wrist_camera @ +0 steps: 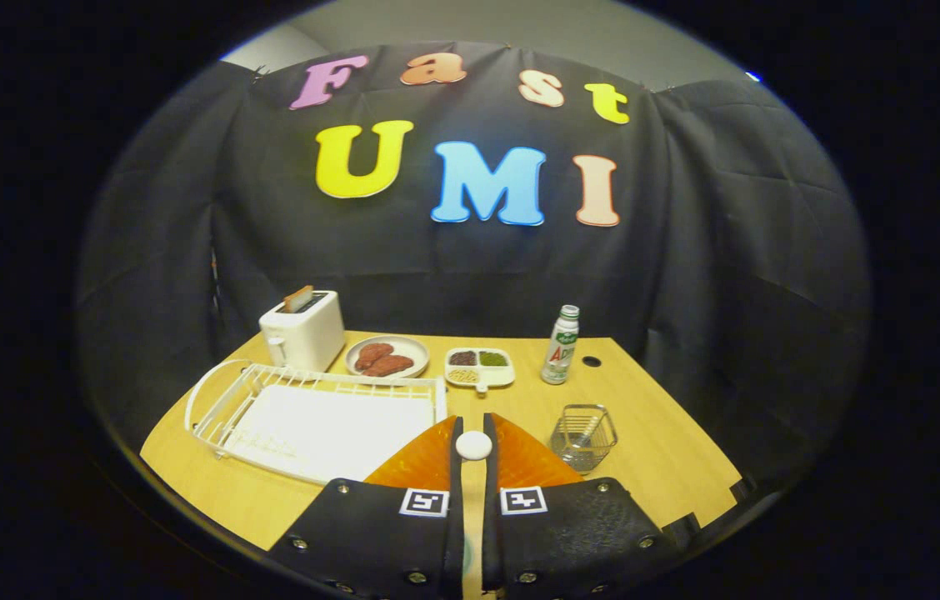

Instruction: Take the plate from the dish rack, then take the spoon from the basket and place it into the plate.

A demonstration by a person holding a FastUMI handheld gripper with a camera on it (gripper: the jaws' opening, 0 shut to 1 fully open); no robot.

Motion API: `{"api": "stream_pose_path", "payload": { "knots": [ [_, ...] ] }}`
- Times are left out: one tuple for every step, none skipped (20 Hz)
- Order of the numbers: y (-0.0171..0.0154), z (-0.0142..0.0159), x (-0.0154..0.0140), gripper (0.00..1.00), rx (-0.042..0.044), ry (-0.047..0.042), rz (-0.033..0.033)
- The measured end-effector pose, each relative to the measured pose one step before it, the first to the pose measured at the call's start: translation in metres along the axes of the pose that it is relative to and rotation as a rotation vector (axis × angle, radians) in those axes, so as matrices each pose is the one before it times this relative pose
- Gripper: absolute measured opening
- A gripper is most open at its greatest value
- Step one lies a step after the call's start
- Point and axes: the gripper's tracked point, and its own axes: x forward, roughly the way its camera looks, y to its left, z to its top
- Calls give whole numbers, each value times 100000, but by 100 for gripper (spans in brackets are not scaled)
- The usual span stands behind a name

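Camera rides the tool (472, 446); faces forward over table (653, 450), close.

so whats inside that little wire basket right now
A spoon leans inside the wire basket, its handle showing through the mesh; its bowl end is too blurred to make out. The gripper is shut on a small white piece, the basket just ahead to one side.

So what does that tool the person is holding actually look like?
The gripper has two wedge-shaped fingers that taper towards their tips and stand close together, a small white round thing between them. Each sits on a textured block fixed with shiny screws, and each block bears a square black-and-white marker.
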Motion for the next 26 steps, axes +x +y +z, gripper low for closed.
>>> {"api": "stream_pose_path", "payload": {
  "knots": [
    [1287,-652,-542,8,-1000,1106,3014],
    [1238,-683,-304,8,-961,1254,2524],
    [1106,-807,-265,8,-762,1405,2573],
    [1055,-852,-132,8,-739,1875,2302],
    [988,-942,-61,8,-685,1813,2174],
    [875,-907,26,8,-868,1906,1939],
    [811,-942,137,9,-758,1946,1884],
    [725,-902,141,9,-719,2025,1464],
    [542,-781,157,9,-893,1896,1043],
    [413,-635,213,9,-683,1624,655],
    [468,-535,216,8,-554,1460,990],
    [419,-425,241,8,-391,1203,943],
    [236,-221,246,9,-411,872,693],
    [172,-171,233,9,-362,728,614],
    [143,-193,195,9,-246,738,417],
    [84,-74,249,8,-30,633,552],
    [180,-69,168,8,193,512,500],
    [121,108,163,8,239,-94,668],
    [50,66,119,9,117,-20,307],
    [78,60,89,8,23,213,639],
    [102,-73,179,9,313,194,739],
    [171,28,198,8,629,56,1237],
    [22,-48,217,9,470,304,704],
    [-35,166,106,9,-113,-518,305],
    [105,-3,126,8,-83,22,611],
    [-5,141,-37,8,-263,-270,478]
  ]
}}
